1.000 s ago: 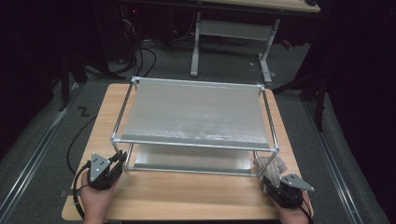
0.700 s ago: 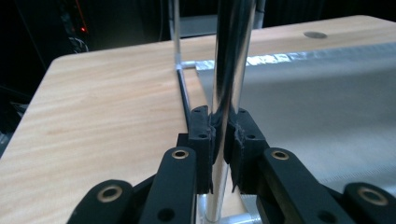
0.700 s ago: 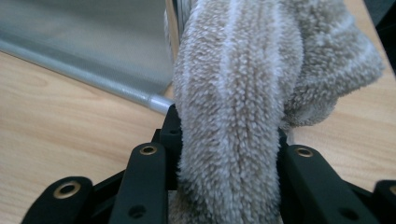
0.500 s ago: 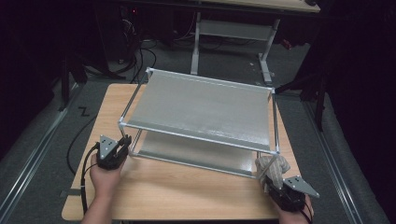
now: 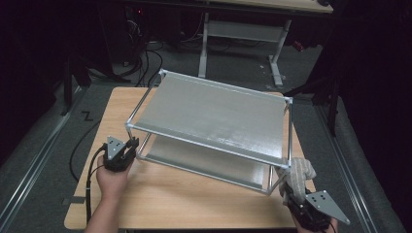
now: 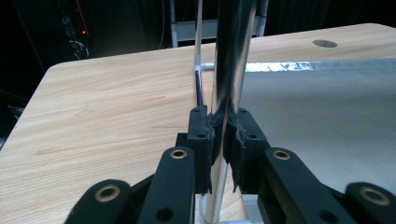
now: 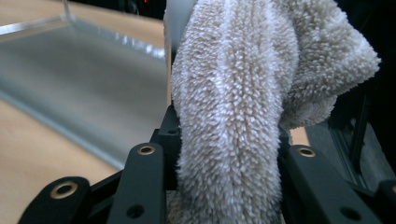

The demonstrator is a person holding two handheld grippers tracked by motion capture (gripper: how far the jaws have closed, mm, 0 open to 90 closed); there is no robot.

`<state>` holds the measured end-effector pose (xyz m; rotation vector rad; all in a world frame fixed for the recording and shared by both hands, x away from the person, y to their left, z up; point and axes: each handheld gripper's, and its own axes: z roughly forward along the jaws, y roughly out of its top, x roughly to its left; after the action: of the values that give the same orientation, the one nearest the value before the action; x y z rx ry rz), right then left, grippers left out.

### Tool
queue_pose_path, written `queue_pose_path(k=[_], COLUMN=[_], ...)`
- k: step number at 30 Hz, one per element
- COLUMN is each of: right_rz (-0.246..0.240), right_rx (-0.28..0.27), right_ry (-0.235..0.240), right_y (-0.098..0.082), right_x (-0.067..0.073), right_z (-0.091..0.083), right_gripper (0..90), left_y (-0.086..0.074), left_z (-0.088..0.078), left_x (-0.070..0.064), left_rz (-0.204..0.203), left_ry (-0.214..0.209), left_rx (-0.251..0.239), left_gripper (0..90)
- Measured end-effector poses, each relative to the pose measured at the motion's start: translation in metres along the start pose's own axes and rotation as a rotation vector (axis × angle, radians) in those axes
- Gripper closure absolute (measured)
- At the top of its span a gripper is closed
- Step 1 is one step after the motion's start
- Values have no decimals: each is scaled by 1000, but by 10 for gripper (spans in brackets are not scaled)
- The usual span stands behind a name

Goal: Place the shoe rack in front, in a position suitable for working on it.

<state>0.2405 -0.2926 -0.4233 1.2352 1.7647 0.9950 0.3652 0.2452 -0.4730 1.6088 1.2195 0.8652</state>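
Note:
A two-shelf metal rack [image 5: 214, 116] stands askew on the wooden table [image 5: 194, 204], its left end farther from me than its right. My left gripper [image 5: 133, 145] is shut on the rack's front left post [image 6: 231, 56], and in the left gripper view the pads of that gripper [image 6: 218, 126] clamp the shiny tube. My right gripper [image 5: 294, 193] is at the rack's front right corner, shut on a fluffy beige cloth [image 5: 297, 174]. In the right gripper view the cloth [image 7: 233, 93] bulges up between the jaws of that gripper [image 7: 224, 140] and hides the post behind it.
The lower shelf [image 5: 204, 162] lies close above the tabletop. Bare wood runs along the table's near edge and left side [image 6: 93, 102]. Beyond the table stand a grey desk frame [image 5: 243, 34] and cables on the dark floor.
The rack has swung clockwise: its left end went away from me with the left gripper, its right front corner came nearer. The right gripper rose a little with the cloth.

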Motion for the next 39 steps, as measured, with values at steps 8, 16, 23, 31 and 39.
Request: queue_pose_path(k=[8, 16, 23, 31, 39], right_rz=[18, 41, 59, 31, 35], right_rx=[193, 250, 254, 261, 262], right_ry=[12, 19, 2, 15, 40], right_y=[-46, -63, -64, -64, -63], right_x=[3, 4, -2, -4, -5], right_z=[26, 37, 35, 35, 39], right_gripper=[632, 633, 630, 629, 626], left_y=[0, 1, 3, -9, -12], left_z=[4, 10, 16, -16, -30], left_x=[-6, -7, -11, -8, -32], left_rz=[-3, -17, -11, -32, -20], left_ry=[-27, -53, -85, -41, -112], left_rx=[-13, -22, -26, -33, 6], left_gripper=[775, 776, 768, 604, 565])
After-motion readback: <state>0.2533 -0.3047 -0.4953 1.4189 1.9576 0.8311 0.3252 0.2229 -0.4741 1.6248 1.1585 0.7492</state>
